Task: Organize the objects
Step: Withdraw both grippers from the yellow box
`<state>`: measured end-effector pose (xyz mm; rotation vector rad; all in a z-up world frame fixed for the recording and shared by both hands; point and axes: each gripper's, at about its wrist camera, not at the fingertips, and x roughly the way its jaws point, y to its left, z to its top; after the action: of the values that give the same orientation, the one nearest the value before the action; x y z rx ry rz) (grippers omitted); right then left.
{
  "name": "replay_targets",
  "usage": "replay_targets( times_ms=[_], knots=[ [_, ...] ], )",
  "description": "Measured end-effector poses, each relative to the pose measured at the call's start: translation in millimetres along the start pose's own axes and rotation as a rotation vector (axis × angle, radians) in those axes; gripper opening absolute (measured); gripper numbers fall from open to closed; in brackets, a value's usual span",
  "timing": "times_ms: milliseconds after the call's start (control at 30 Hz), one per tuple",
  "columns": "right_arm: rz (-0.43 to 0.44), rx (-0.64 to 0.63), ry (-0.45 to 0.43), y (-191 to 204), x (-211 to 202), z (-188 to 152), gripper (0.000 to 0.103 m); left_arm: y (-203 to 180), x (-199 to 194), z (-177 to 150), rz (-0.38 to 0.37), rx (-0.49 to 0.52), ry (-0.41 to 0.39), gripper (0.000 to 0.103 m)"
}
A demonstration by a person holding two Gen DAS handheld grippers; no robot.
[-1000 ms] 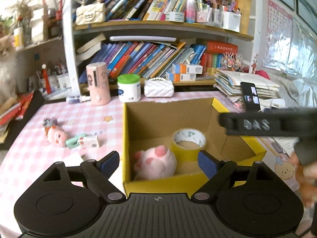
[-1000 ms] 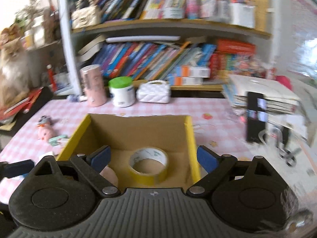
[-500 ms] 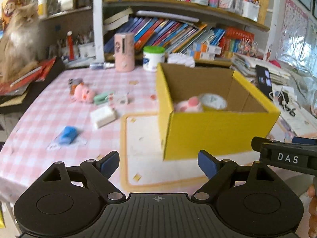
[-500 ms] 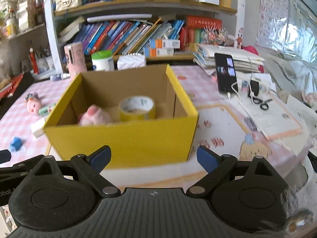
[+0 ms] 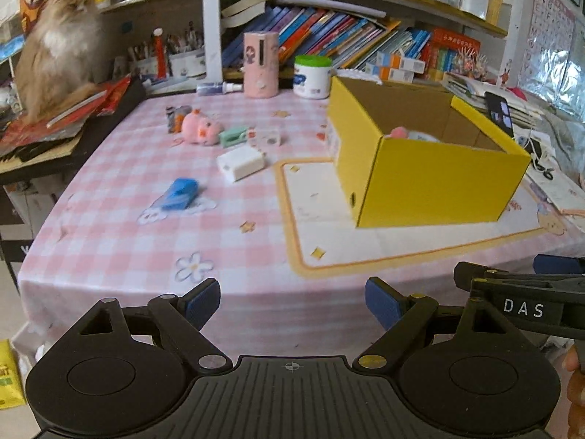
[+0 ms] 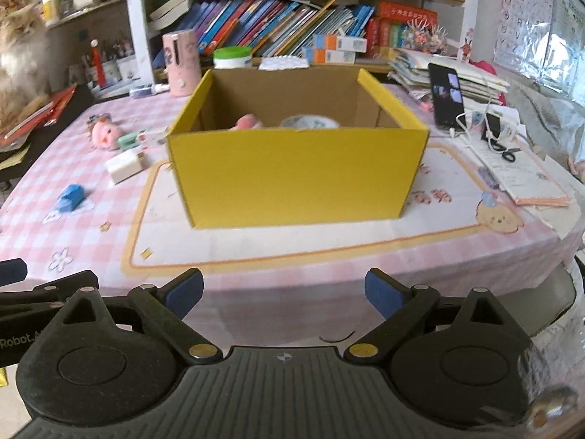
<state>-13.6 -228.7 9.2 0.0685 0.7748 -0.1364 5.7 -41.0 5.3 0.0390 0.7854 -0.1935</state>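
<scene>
Yellow cardboard box point(image 6: 298, 172) is sitting open-topped at centre of the right wrist frame, on the white panel of the pink checked tablecloth point(image 6: 91, 234); in the left wrist frame it is lying right of centre point(image 5: 435, 179). Inside it, a pink plush point(image 6: 248, 122) is peeking over the near wall at left, and beside it the top of a tape roll point(image 6: 309, 122) is showing, blurred.

Loose items are lying left of the box, well apart from it. A white block point(image 5: 241, 162) is sitting nearest; a blue item point(image 5: 179, 194) is lying lower left of that. Further up the frame a pink pig toy point(image 5: 199, 130), a green clip point(image 5: 232, 136) and a small clear piece point(image 5: 265, 137) are lying in a row, just beside each other.

A pink cylinder point(image 5: 260, 64) and a white jar with green lid point(image 5: 312, 77) are standing at the table's far edge, upper centre. A cat point(image 5: 55, 47) is sitting at upper left. A phone point(image 6: 446, 95) is standing propped to the right of the box.

Left gripper point(image 5: 292, 301) is hovering at bottom of frame off the near table edge, jaws spread wide, grasping nothing. Right gripper point(image 6: 283, 291) is doing likewise: jaws spread apart, empty, pointing at the box's near wall.
</scene>
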Motion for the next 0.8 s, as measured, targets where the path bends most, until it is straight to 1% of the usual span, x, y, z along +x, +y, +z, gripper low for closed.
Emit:
replay_targets(
  times_ms=[167, 300, 567, 800],
  knots=[
    [0.018, -0.009, 0.031, 20, 0, -11, 0.096, 17, -7, -11, 0.016, -0.003, 0.013, 0.089],
    [0.039, -0.027, 0.037, 37, -2, -17, 0.096, 32, -15, -18, 0.037, -0.013, 0.016, 0.089],
    [0.096, -0.075, 0.032, 73, -6, -23, 0.096, 63, -27, -26, 0.08, -0.065, 0.005, 0.089],
    [0.132, -0.122, 0.01, 97, -11, -20, 0.096, 85, -37, -28, 0.102, -0.112, -0.024, 0.089]
  ],
)
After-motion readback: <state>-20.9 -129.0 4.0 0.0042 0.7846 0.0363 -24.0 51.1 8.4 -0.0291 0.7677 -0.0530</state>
